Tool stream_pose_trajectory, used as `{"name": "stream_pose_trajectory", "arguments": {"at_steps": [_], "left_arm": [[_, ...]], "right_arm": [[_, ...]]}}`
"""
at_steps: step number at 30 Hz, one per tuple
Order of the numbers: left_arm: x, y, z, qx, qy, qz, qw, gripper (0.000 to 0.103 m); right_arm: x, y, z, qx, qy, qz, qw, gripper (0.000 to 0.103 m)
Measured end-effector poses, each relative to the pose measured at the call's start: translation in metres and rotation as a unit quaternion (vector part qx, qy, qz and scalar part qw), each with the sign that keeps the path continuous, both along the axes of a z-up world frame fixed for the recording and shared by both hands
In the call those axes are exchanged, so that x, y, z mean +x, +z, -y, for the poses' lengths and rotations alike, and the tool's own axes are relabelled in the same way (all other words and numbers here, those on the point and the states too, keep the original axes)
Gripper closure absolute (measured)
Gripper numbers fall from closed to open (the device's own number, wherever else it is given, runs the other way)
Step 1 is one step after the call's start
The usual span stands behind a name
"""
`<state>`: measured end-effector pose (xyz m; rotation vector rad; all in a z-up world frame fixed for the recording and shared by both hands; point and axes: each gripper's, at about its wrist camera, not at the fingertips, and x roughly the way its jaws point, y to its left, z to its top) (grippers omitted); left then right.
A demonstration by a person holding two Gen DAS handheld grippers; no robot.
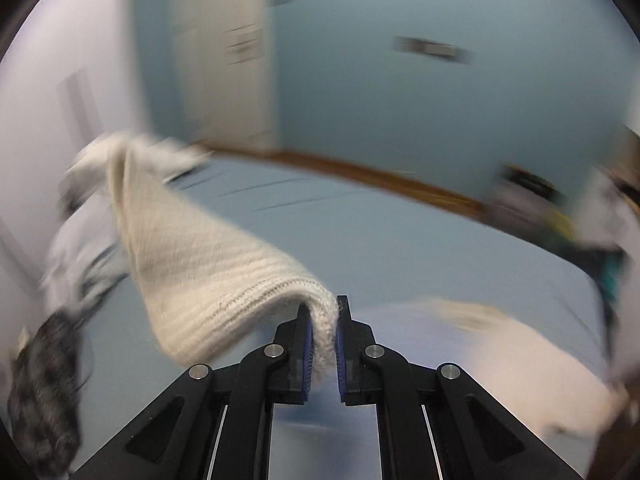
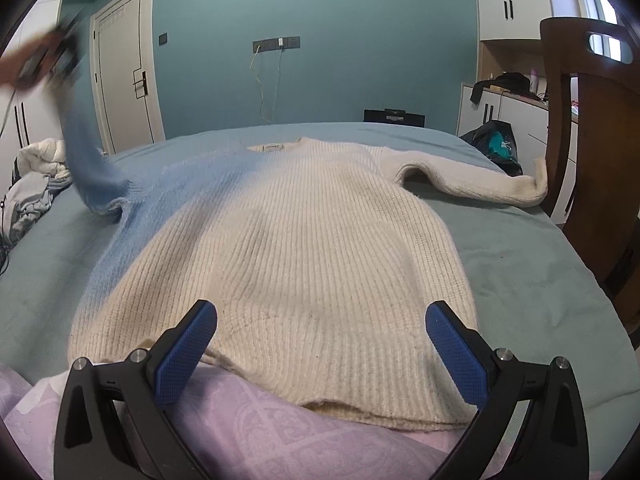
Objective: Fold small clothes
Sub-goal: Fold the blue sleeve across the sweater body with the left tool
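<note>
Right tool (image 2: 320, 344) hangs with its jaws wide apart over the near hem of the cream sweater (image 2: 304, 248), spread flat mid-bed (image 2: 540, 264). Left tool (image 1: 323, 344) is clamped on one cuff (image 1: 320, 316), that sleeve lifted off the bed's left side.

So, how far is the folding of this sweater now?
Done: the cream sweater lies spread flat on the bed. In hand: the left gripper is shut on the cuff of one sleeve and holds it raised. Left: no fold shows yet; the other sleeve lies stretched out, and the right gripper is open above the hem.
</note>
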<state>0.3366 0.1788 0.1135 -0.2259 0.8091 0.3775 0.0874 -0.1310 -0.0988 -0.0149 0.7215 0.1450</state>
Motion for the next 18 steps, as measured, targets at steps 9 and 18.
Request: {"name": "stream_pose_trajectory", "arguments": {"at_steps": [9, 18], "left_arm": [[-0.021, -0.056, 0.239, -0.165, -0.27, -0.069, 0.9461, 0.0], [-0.115, -0.127, 0.133, 0.032, -0.136, -0.055, 0.9887, 0.0]], "right_arm": [[0.0, 0.001, 0.002, 0.0, -0.003, 0.002, 1.0, 0.001], [0.006, 0.0, 0.004, -0.001, -0.001, -0.016, 1.0, 0.001]]}}
